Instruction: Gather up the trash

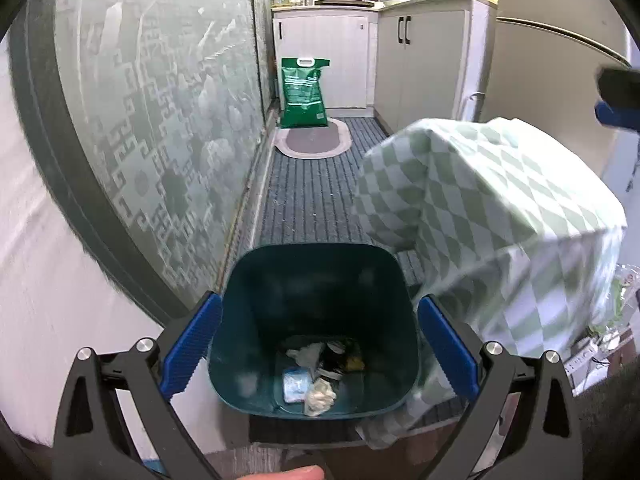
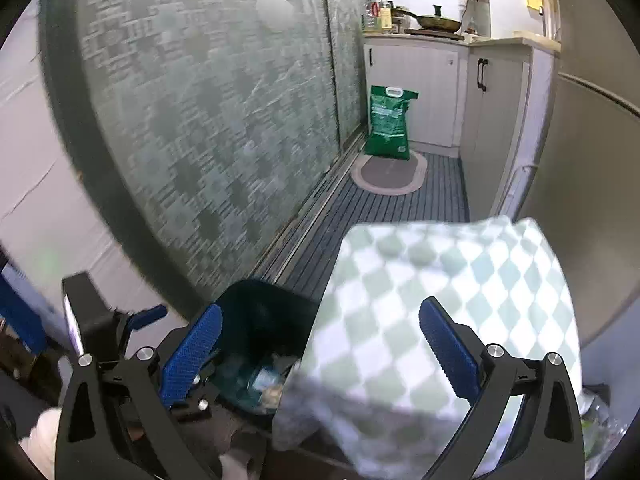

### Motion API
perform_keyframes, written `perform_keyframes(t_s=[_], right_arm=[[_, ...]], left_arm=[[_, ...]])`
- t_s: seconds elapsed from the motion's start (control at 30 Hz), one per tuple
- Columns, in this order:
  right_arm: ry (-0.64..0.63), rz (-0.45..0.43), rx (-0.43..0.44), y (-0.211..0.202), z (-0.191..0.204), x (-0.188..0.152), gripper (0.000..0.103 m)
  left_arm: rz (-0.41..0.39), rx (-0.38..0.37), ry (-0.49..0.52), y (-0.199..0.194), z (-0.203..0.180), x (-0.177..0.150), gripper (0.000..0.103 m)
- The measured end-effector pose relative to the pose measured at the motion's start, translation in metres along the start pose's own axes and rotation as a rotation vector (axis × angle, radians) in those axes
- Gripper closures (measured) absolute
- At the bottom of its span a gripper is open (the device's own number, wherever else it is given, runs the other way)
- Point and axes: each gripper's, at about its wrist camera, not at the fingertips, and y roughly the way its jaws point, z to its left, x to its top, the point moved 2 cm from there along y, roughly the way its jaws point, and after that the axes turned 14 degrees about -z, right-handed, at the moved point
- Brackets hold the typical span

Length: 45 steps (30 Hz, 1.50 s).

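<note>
A dark green trash bin [image 1: 316, 320] stands on the floor below my left gripper [image 1: 318, 344], which is open and empty above its mouth. At the bin's bottom lie several pieces of trash [image 1: 320, 376]: crumpled white paper, a pale blue packet, dark wrappers. In the right wrist view the bin [image 2: 260, 344] is low left, partly hidden by a green-and-white checked cloth [image 2: 440, 300]. My right gripper [image 2: 320, 354] is open and empty over the cloth's edge. The left gripper's body [image 2: 92, 328] shows at the left there.
The checked cloth [image 1: 492, 208] covers a table to the right of the bin. A patterned glass sliding door [image 1: 152, 120] runs along the left. A striped floor mat [image 1: 312, 192] leads to an oval rug [image 1: 314, 142], a green bag [image 1: 304, 92] and white cabinets [image 1: 420, 60].
</note>
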Motion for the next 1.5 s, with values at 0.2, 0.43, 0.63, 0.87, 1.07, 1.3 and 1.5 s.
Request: perform_keyframes(t_s=[0.2, 0.43, 0.63, 0.87, 1.07, 1.3, 1.5], right_arm=[[-0.113, -0.014, -0.044, -0.017, 0.012, -0.032, 0.003], [-0.071, -0.042, -0.078, -0.017, -0.006, -0.032, 0.003], [-0.088, -0.034, -0.075, -0.019, -0.004, -0.035, 0.003], [-0.088, -0.051, -0.074, -0.023, -0.002, -0.034, 0.003], [-0.074, -0.057, -0.081, -0.026, -0.005, -0.032, 0.003], [-0.063, -0.058, -0.089, -0.027, -0.009, -0.032, 0.003], [-0.063, -0.058, -0.092, -0.028, -0.010, -0.032, 0.003]], left_arm=[[-0.063, -0.001, -0.006, -0.020, -0.002, 0.000, 0.003], [-0.062, -0.025, -0.011, -0.019, -0.008, 0.002, 0.003], [-0.054, -0.032, -0.019, -0.017, -0.010, 0.002, 0.003], [-0.077, -0.015, -0.034, -0.021, -0.006, 0.005, 0.003], [-0.094, -0.027, -0.034, -0.024, -0.007, 0.007, 0.003], [-0.101, -0.042, -0.039, -0.025, -0.009, 0.009, 0.003], [-0.102, -0.043, -0.040, -0.026, -0.010, 0.009, 0.003]])
